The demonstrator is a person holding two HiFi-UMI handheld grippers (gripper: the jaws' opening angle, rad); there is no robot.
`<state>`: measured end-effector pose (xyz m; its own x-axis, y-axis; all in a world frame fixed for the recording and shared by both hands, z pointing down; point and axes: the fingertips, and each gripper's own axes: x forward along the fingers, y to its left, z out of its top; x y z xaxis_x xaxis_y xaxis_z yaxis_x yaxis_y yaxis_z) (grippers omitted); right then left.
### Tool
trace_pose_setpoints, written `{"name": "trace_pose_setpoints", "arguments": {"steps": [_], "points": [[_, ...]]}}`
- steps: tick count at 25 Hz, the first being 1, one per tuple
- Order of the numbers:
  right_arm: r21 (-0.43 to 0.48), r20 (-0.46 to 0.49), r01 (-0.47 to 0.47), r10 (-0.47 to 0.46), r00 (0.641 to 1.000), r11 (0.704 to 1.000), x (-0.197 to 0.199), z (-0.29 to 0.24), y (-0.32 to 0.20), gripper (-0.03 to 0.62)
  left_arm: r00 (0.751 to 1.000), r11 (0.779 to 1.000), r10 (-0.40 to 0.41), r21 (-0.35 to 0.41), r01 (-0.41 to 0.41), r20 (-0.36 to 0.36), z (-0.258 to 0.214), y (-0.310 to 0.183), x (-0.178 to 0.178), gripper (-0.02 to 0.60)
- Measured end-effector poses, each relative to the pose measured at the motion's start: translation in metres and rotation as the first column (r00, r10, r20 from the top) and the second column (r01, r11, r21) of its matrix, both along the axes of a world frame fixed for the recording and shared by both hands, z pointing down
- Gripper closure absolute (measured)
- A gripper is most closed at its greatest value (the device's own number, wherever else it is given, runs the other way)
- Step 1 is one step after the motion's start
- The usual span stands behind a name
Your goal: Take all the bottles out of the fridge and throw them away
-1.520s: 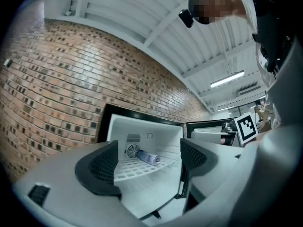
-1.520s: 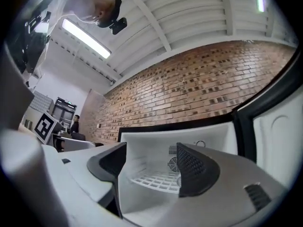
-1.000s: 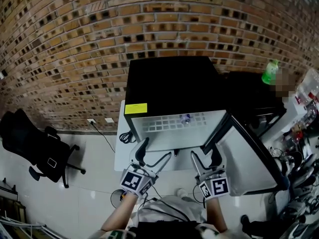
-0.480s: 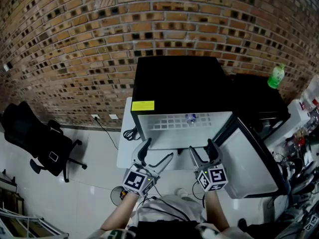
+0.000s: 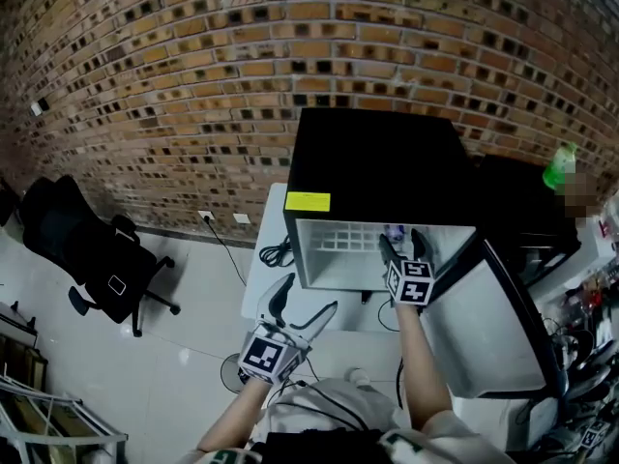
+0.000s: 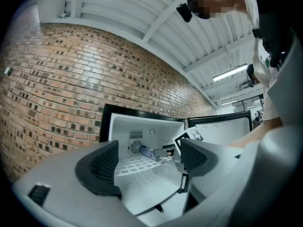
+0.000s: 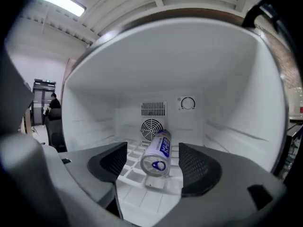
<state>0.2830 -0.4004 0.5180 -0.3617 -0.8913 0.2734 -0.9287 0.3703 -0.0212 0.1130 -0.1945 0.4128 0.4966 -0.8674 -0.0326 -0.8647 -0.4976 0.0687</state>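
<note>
Looking down in the head view: a black mini fridge [image 5: 377,162] stands on a white table [image 5: 271,283] against a brick wall [image 5: 193,66]. Its door [image 5: 493,327] is swung wide open to the right, and a yellow sticker [image 5: 308,201] sits at the near left corner of its top. The right gripper [image 5: 401,246] reaches into the mouth of the fridge, over the white grid shelf [image 5: 343,242]. A small bottle [image 5: 394,230] lies on that shelf just at its tips. The left gripper [image 5: 306,305] hangs near the table's front edge, well apart from the fridge opening, jaws spread. A black office chair [image 5: 92,259] stands far left on the floor. A green bottle [image 5: 559,167] stands on a dark cabinet [image 5: 513,201] to the right of the fridge. Left gripper view: both pads stand wide apart and pinch nothing. Past them is the white fridge interior, with the bottle lying on the shelf in front of a round fan grille [image 6: 136,147]. The right gripper's marker cube [image 6: 182,141] is just right of the bottle. Right gripper view: the jaws have just been closing yet stand well spread, one pad on each side of the bottle's near end, neither pressing it. The bottle lies on its side on the shelf, cap end toward the camera, body slanting back and right toward the fan grille. A round dial [image 7: 187,103] sits on the back wall to the right. Left of the fridge wall, a person [image 7: 53,102] is far off in the room.
</note>
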Motion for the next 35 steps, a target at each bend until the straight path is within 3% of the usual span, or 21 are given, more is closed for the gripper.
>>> {"name": "trace_pose_setpoints", "arguments": {"steps": [6,10,13,18,23,26,29,35], "points": [[-0.120,-0.121,-0.039,0.024,0.992,0.992,-0.007,0.024,-0.044,0.244,0.997,0.997,-0.076,-0.013,0.076,-0.002,0.003,0.009,-0.025,0.181],[-0.197,-0.234,-0.082,0.034,0.972,0.977,-0.004,0.036,-0.048,0.327,0.993,0.993,-0.119,-0.015,0.119,-0.003,0.003,0.014,-0.039,0.181],[-0.201,-0.235,-0.061,0.012,0.972,0.978,-0.005,0.036,-0.046,0.326,0.991,0.991,-0.137,-0.014,0.137,-0.007,0.004,0.017,-0.046,0.181],[-0.111,-0.181,0.038,-0.058,0.982,0.993,-0.014,0.024,-0.026,0.329,0.991,0.991,-0.135,-0.018,0.135,-0.017,0.006,0.019,-0.048,0.181],[-0.002,-0.111,0.068,-0.068,0.991,0.998,-0.003,0.009,0.013,0.327,0.996,0.996,-0.093,-0.009,0.093,0.001,0.016,0.016,-0.039,0.181],[0.041,-0.035,0.091,-0.089,0.995,0.995,0.003,-0.003,0.037,0.327,0.997,0.997,-0.070,-0.028,0.069,-0.019,0.012,0.015,-0.027,0.181],[0.085,0.036,0.097,-0.101,0.994,0.992,0.010,-0.017,0.057,0.327,0.998,0.998,-0.055,-0.025,0.055,0.003,0.026,0.012,-0.023,0.181],[0.154,0.041,0.114,-0.121,0.992,0.982,0.009,-0.045,0.087,0.327,0.997,0.997,-0.067,-0.038,0.066,-0.029,0.021,0.008,-0.021,0.181]]}}
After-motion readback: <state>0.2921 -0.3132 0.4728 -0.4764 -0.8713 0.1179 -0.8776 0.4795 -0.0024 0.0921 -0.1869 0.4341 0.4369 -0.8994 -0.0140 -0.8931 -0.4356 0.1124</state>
